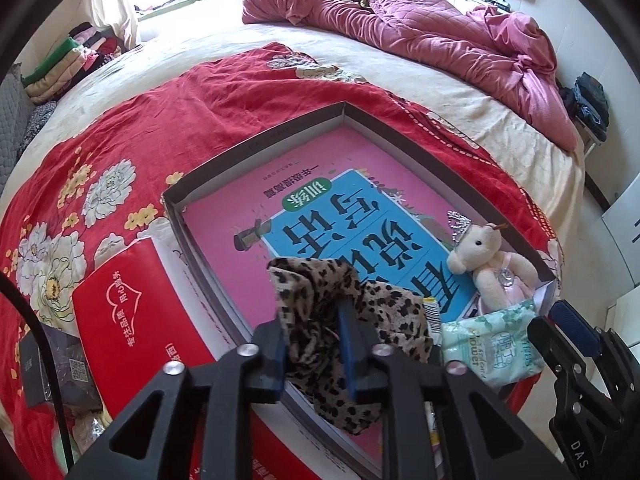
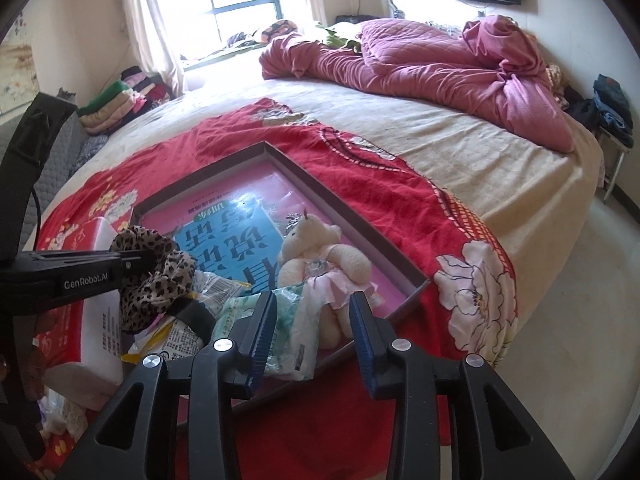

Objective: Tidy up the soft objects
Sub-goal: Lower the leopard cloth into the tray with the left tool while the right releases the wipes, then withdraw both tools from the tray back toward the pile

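My left gripper [image 1: 314, 336] is shut on a leopard-print cloth [image 1: 316, 292] and holds it over the near end of a shallow grey box [image 1: 256, 140] lined with a pink and blue book. The cloth also shows in the right wrist view [image 2: 156, 276]. A cream teddy bear in a pink dress [image 1: 490, 264] lies in the box's right near corner, also in the right wrist view [image 2: 320, 256]. A pale green tissue pack [image 1: 492, 348] lies beside it. My right gripper [image 2: 314, 320] is open, its fingers either side of the bear's legs and next to the tissue pack [image 2: 280, 332].
The box lies on a red floral blanket [image 1: 140, 136] on a bed. A red and white carton [image 1: 136, 320] sits left of the box, with paper packets [image 2: 184, 340] at the box's near end. A pink quilt [image 1: 440, 36] is bunched at the far side. Folded clothes [image 1: 68, 64] are stacked far left.
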Available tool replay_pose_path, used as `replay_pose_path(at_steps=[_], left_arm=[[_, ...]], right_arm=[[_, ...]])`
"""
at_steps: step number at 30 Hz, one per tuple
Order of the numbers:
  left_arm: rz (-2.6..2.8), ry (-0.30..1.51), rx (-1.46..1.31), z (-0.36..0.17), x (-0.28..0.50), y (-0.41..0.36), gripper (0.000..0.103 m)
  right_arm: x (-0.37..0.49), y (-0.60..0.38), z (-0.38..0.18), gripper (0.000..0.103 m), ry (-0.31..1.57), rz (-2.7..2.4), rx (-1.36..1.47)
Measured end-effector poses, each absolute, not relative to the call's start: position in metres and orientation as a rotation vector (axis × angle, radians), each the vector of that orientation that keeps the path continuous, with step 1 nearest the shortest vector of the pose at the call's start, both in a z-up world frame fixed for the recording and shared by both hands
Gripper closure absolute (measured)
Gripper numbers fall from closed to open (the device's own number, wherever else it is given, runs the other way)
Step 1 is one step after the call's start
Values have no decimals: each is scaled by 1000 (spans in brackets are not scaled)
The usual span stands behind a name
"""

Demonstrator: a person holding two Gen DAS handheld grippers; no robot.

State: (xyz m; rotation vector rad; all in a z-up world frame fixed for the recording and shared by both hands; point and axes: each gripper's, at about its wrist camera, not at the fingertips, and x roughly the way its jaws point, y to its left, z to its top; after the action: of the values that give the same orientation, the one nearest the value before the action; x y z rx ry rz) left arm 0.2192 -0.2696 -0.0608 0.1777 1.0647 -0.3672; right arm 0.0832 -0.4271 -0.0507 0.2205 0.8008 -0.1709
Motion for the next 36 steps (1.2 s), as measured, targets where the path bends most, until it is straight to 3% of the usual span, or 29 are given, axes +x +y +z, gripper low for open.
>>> replay_pose_path(at_steps=[8,12,17,21,29,30,31,36], left_arm=[[-384,1059,174,-57,212,-270,63],[-394,1054,173,-53,209,-270,48],[-395,1043,167,-49,205,-267,46],[-397,1028,163,-43,201,-263,36],[-403,1006,164,-34,194,-259,31],[-403,1002,163,-33,192,-258,29],[-406,998,162,-31,190,-258,28],[-406,968,148,-21,180,-251,26]], right_arm=[[81,-430,-45,63,795,-190,233],[81,-431,-45,63,803,-197,234],[77,-436,-41,63,819,-195,239],[75,-433,-41,63,861,-136,235],[79,-423,-54,62,928,-142,201],[80,-424,-54,56,928,-156,195],[81,-424,-55,42,928,-178,183],[83,-432,-60,39,913,-221,199]])
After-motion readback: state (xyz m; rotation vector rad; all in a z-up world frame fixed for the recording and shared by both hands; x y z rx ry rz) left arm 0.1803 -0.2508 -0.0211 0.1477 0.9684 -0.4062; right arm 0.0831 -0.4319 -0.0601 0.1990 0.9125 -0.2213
